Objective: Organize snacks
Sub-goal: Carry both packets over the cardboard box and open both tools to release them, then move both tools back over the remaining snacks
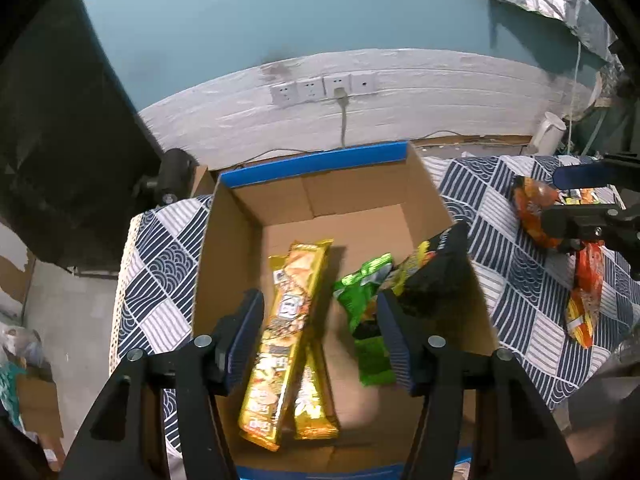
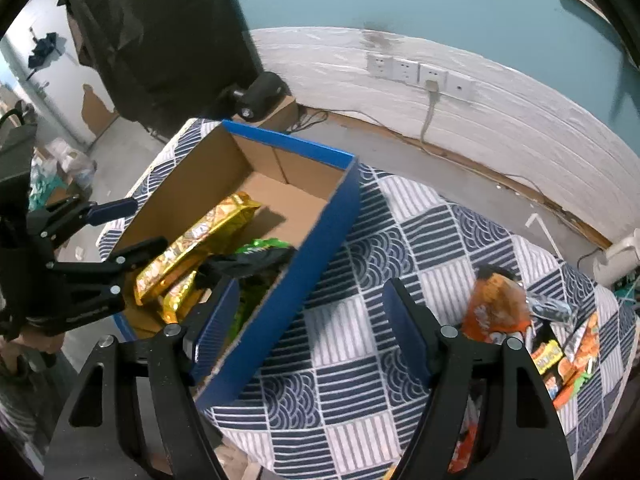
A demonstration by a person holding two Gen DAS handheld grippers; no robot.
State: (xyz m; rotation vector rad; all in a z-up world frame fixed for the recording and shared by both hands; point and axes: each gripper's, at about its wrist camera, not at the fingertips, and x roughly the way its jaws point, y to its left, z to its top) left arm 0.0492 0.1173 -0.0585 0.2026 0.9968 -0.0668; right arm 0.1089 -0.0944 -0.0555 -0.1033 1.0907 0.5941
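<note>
A blue-sided cardboard box point(image 1: 248, 220) point(image 2: 320, 240) stands on the patterned tablecloth. In it lie two gold snack bars point(image 1: 286, 336) point(image 2: 192, 244), a green packet point(image 1: 364, 300) point(image 2: 260, 246) and a black packet point(image 1: 436, 268). My left gripper point(image 1: 320, 332) point(image 2: 120, 232) is open and empty above the box, jaws either side of the gold bars. My right gripper point(image 2: 310, 320) point(image 1: 560, 196) is open and empty over the box's right wall and the cloth. Orange snack bags point(image 2: 496, 308) point(image 1: 532, 208) and several small packets point(image 2: 568, 360) lie on the cloth to the right.
The table with the blue-and-white cloth point(image 2: 360, 360) stands by a white wall with sockets point(image 1: 320, 88). A black cylinder point(image 2: 260, 94) sits behind the box. A long orange packet point(image 1: 586, 300) lies near the table's right edge. Clutter lies on the floor at left.
</note>
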